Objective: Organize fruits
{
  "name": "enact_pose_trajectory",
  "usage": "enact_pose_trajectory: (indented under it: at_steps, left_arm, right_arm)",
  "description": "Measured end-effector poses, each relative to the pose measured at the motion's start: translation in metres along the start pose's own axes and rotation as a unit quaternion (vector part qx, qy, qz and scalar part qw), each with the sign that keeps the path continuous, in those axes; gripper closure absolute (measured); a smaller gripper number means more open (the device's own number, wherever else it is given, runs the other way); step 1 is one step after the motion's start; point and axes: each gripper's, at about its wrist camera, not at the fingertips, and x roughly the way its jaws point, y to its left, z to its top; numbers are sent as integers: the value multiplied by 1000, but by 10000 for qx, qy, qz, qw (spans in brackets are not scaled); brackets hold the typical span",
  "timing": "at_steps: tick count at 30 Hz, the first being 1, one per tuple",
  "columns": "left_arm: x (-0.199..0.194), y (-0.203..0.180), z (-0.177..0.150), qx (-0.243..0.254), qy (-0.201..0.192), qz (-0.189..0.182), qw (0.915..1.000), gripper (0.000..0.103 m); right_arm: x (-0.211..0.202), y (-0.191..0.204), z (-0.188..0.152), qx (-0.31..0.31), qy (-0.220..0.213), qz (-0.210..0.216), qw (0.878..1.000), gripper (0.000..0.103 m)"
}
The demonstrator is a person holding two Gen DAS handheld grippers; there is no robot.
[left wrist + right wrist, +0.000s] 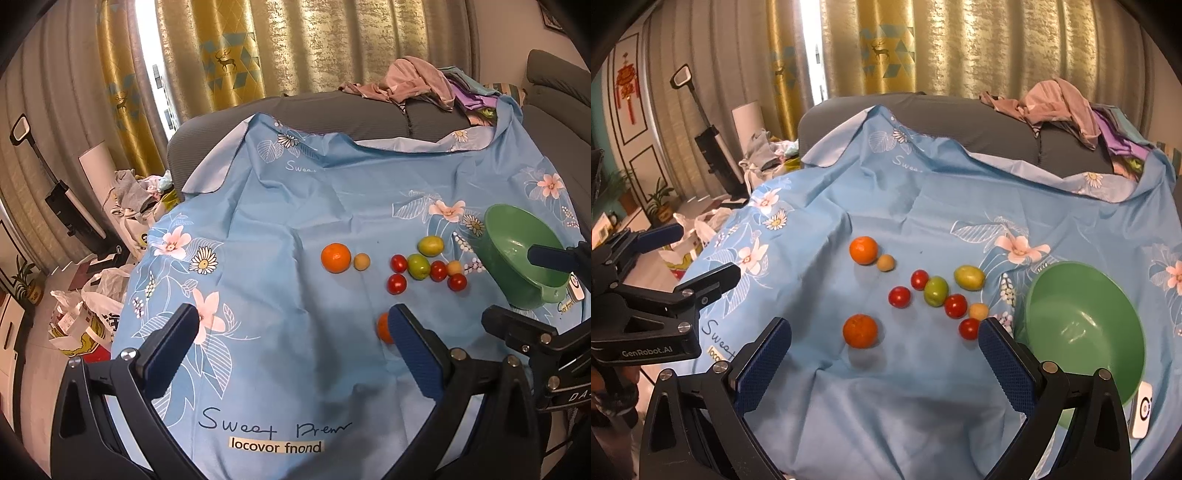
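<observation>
Fruits lie on a blue floral cloth (905, 387). There are two oranges (860, 331) (863, 250), several red cherry tomatoes (899, 296), two green fruits (936, 291) (969, 277) and two small yellow fruits (886, 263). An empty green bowl (1086, 332) stands at the right. My right gripper (882, 339) is open above the cloth, with the near orange between its fingers' line. My left gripper (295, 325) is open and empty over the cloth; the near orange (383, 328) is half hidden behind its right finger (410, 339). The bowl also shows in the left wrist view (517, 254).
A grey sofa (332, 110) under the cloth carries a pile of clothes (417, 81) at the back. A small white device (1141, 410) lies beside the bowl. Bags, clothes and a vacuum (66, 206) stand on the floor at the left. Curtains hang behind.
</observation>
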Motion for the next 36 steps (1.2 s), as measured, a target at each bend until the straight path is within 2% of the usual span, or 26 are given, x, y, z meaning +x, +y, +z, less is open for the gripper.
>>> enact_pose_trajectory:
  at_steps: [36]
  left_arm:
    - [5,-7,1,60,51,-67,9999,1]
  right_arm:
    - [-2,0,-2,5,0,21,10000,1]
